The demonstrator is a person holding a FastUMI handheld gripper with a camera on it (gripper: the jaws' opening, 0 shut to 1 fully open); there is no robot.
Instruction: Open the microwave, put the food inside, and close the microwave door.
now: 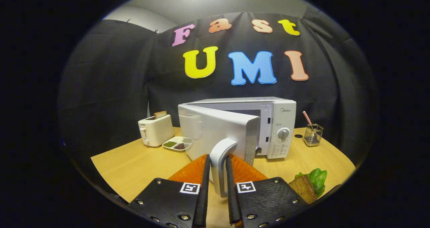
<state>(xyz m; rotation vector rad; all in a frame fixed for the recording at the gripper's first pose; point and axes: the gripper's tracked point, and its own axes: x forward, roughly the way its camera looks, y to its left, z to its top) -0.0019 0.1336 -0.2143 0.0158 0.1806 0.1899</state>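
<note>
A white microwave stands at the back of the wooden table, its door swung partly open toward me. The door's curved handle sits between my two fingers, and my gripper is shut on that handle. The food, a brown slab with green lettuce, lies on the table to the right of my fingers. The microwave's cavity is mostly hidden behind the open door.
A white toaster with a slice of bread stands left of the microwave, with a divided dish of green and dark bits beside it. A wire holder with a straw sits at the right. An orange mat lies under my fingers.
</note>
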